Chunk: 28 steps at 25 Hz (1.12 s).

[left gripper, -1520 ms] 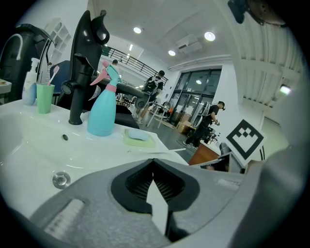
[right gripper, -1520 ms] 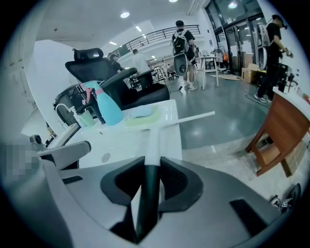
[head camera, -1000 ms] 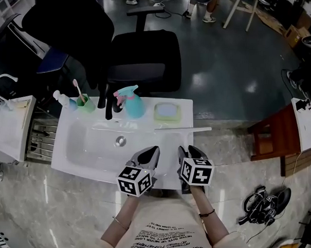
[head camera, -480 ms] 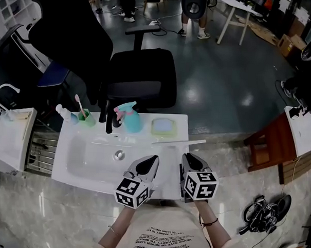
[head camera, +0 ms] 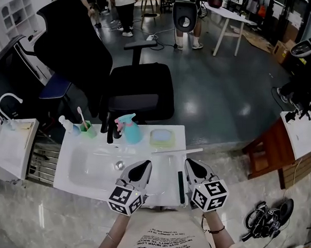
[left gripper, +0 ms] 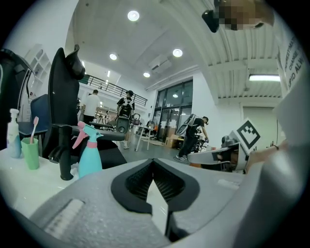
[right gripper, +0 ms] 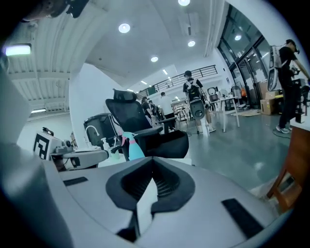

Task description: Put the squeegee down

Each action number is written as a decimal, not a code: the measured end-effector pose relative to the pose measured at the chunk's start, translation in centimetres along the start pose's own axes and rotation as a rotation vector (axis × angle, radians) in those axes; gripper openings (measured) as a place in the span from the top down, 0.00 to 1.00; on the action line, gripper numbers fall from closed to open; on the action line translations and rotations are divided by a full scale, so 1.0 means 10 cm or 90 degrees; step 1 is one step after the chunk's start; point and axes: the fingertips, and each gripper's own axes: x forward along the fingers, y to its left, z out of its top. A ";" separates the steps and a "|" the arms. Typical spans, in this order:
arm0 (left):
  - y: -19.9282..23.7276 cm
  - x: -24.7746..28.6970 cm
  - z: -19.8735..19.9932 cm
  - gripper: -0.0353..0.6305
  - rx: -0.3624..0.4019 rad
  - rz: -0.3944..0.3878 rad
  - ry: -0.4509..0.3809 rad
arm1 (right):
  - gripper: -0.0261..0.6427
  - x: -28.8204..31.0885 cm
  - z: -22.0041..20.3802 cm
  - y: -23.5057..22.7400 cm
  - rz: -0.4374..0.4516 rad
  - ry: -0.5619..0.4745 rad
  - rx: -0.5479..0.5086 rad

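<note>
The squeegee lies flat on the right side of the white sink (head camera: 70, 181): its long pale blade (head camera: 177, 151) runs across, and its dark handle (head camera: 180, 186) points toward me. My right gripper (head camera: 191, 162) hangs just right of the handle, off it, its jaws closing together with nothing between them (right gripper: 153, 162). My left gripper (head camera: 145, 165) floats over the basin's front, left of the handle, shut and empty (left gripper: 154, 162). Both point nearly level over the sink.
Along the sink's back rim stand a green cup with a toothbrush (head camera: 86, 128), a black faucet (head camera: 110, 130), a teal spray bottle (head camera: 129, 129) and a green sponge tray (head camera: 162, 138). A black office chair (head camera: 139, 89) is behind, a wooden stool (head camera: 267, 149) to the right.
Both grippers rose off the sink and drew back toward me. The right jaws went from wide open to shut, and the squeegee's dark handle now lies uncovered.
</note>
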 end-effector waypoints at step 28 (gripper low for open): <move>0.15 -0.40 0.49 0.91 0.039 0.069 -0.093 | 0.96 -0.44 0.54 0.03 0.025 -0.162 0.012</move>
